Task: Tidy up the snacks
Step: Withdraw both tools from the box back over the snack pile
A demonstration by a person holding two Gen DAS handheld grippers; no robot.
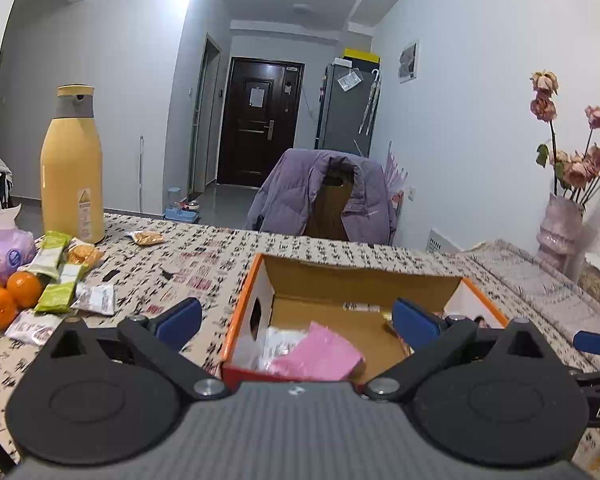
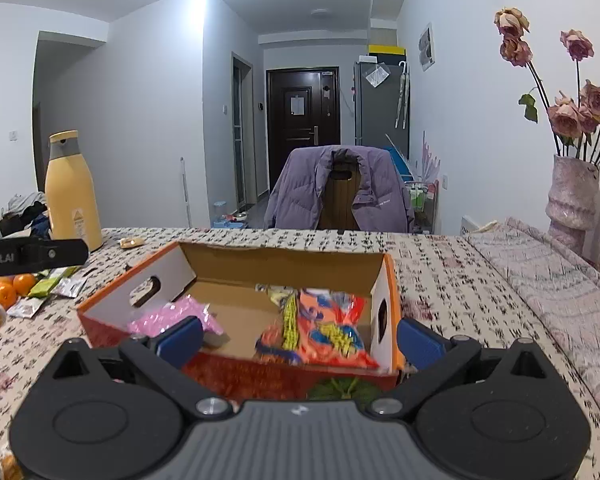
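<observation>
An open orange cardboard box [image 1: 240, 312] [image 2: 392, 280] stands on the patterned table. It holds a pink packet [image 1: 316, 354] [image 2: 172, 314] and an orange-red snack bag [image 2: 324, 328]. My left gripper [image 1: 298, 320] is open and empty, its fingers just above the near edge of the box. My right gripper [image 2: 300, 338] is open and empty at the near edge of the box over the orange-red bag. Loose snack packets [image 1: 60, 276] [image 2: 52, 286] lie on the table at the left, including green bars and white sachets.
A yellow thermos [image 1: 72, 168] [image 2: 72, 192] stands at the back left. Oranges [image 1: 10, 294] and a purple bag [image 1: 4, 250] lie at the left edge. A vase of dried roses [image 2: 572, 196] stands at the right. A chair with a purple jacket [image 1: 328, 196] is behind the table.
</observation>
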